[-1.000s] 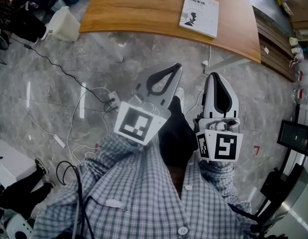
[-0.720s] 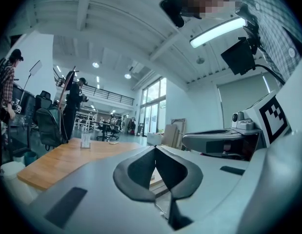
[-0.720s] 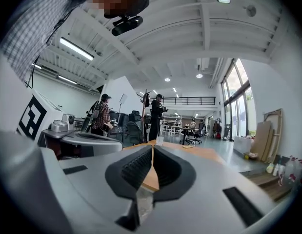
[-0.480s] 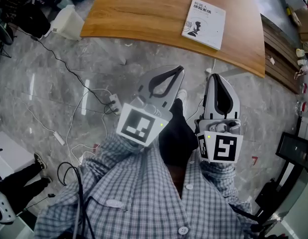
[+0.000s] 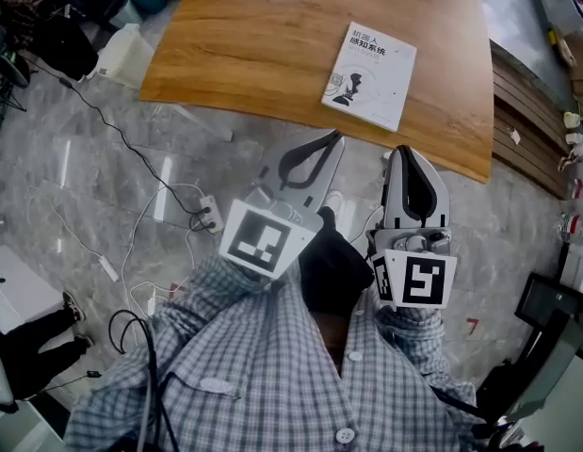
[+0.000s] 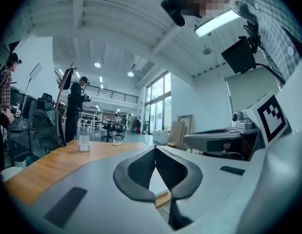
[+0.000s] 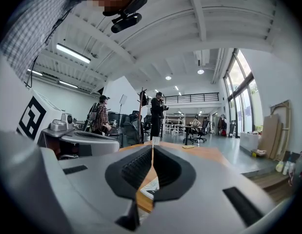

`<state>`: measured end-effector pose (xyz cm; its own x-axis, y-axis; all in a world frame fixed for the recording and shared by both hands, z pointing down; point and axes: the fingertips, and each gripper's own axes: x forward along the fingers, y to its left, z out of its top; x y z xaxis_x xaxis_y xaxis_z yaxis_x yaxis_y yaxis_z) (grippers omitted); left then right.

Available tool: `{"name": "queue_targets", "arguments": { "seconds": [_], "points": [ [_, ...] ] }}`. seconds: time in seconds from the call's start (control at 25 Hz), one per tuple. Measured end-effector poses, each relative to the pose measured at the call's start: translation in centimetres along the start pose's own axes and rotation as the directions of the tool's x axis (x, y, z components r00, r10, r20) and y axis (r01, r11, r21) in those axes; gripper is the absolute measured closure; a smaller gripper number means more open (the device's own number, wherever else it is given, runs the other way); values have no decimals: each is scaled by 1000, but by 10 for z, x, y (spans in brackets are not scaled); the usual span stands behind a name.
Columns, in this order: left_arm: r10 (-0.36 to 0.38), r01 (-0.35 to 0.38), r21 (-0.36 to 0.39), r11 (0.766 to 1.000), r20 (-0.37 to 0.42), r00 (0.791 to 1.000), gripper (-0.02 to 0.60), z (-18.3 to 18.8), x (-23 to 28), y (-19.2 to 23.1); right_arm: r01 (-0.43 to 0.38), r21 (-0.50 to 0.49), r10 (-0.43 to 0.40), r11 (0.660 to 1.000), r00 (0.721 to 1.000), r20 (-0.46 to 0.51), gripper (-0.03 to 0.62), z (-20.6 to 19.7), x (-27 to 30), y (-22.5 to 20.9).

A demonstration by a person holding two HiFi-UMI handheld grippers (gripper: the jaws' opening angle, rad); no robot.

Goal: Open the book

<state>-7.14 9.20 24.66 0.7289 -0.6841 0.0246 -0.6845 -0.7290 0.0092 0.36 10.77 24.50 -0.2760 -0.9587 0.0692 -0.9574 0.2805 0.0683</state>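
A shut white paperback book (image 5: 369, 62) lies flat on the wooden table (image 5: 253, 36), close to its near edge. My left gripper (image 5: 336, 137) and right gripper (image 5: 404, 151) are held side by side in front of me. Both point level toward the table, with their tips at its near edge and short of the book. In the left gripper view the left gripper (image 6: 154, 148) has its jaws together and empty. In the right gripper view the right gripper (image 7: 152, 150) is shut too, with nothing held. A strip of the book (image 7: 151, 186) shows low through its jaw slot.
On the marble floor at left lie cables and a power strip (image 5: 211, 217). A white bin (image 5: 121, 50) stands by the table's left corner. A small clear stand (image 6: 83, 143) sits far back on the table. Stacked wooden boards (image 5: 526, 102) lie at right. People stand in the background.
Both grippers have moved toward the table together. In the head view the table edge and book now lie nearer to their tips. The jaws stayed shut.
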Motion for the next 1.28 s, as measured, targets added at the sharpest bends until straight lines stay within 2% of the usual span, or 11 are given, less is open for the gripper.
{"name": "queue_targets", "arguments": {
  "seconds": [0.32,0.64,0.76,0.92,1.28],
  "points": [
    [29,-30,-16,999,-13,999,580,3,77,14,-23,8,23,1000,1000,-14,570,-2,47,-65],
    [69,-70,-25,997,-31,997,580,-10,128,14,-58,37,59,998,998,-24,571,-19,73,-112],
    [85,-86,-26,996,-45,995,580,-12,142,18,-67,21,68,998,997,-43,571,-26,81,-123],
    [107,-109,-28,994,-64,992,580,-16,152,25,-78,53,81,996,995,-57,570,-34,88,-132],
    [105,-112,-42,993,-130,986,580,-37,165,35,-86,72,94,994,989,-115,569,-53,103,-137]
  ]
}}
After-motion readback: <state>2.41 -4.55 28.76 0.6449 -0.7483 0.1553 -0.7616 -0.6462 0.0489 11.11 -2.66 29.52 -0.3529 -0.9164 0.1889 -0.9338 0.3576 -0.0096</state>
